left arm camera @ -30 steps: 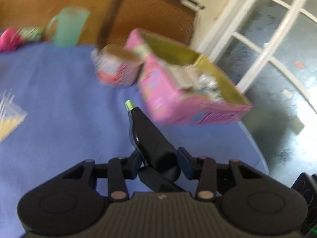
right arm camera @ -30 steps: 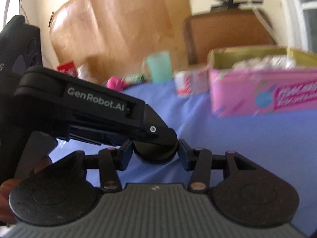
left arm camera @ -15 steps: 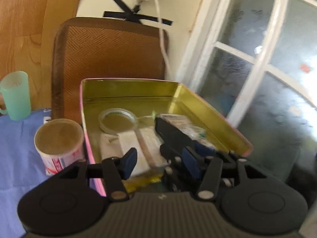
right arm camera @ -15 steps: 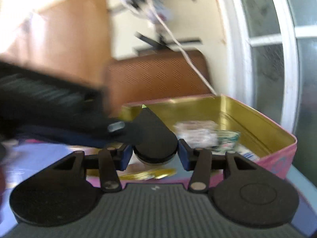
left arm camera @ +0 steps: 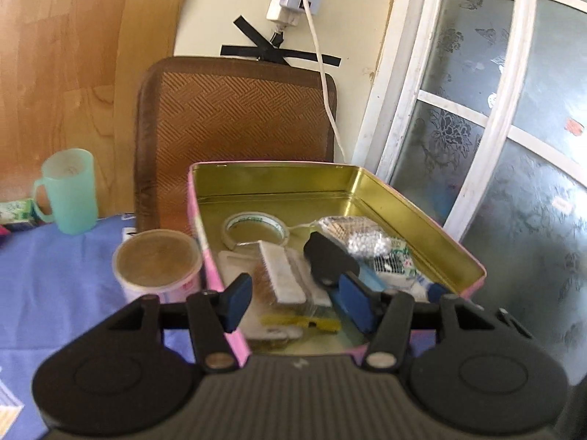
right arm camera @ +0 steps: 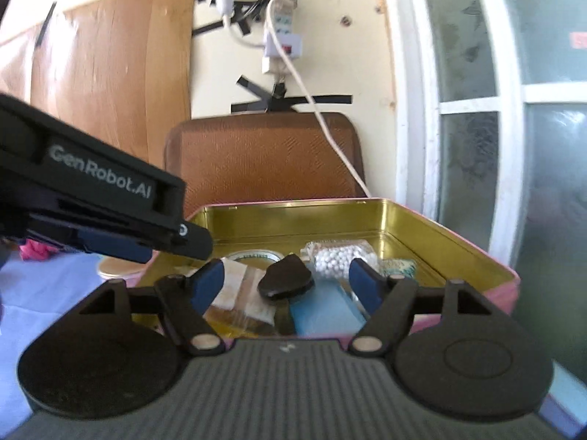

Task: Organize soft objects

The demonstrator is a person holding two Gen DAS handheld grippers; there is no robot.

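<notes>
A pink tin box (left arm camera: 433, 220) with a gold inside stands open on the blue tablecloth; it also shows in the right wrist view (right arm camera: 473, 249). A black object (left arm camera: 330, 262) lies loose in it, also seen in the right wrist view (right arm camera: 286, 280), among a tape roll (left arm camera: 253, 227), a white brush (left arm camera: 282, 271), a bag of white beads (right arm camera: 339, 256) and a blue pack (right arm camera: 323, 311). My left gripper (left arm camera: 293, 300) is open over the box's near edge. My right gripper (right arm camera: 286, 284) is open, its pads either side of the black object without touching.
A round paper tub (left arm camera: 157, 264) stands just left of the box. A green mug (left arm camera: 68, 190) stands at the table's back left. A brown chair back (left arm camera: 234, 128) is behind the box. The other gripper's body (right arm camera: 91, 198) crosses the left of the right wrist view.
Both grippers carried the black object over the box and opened. It left their jaws and now lies in the box. The view has steadied.
</notes>
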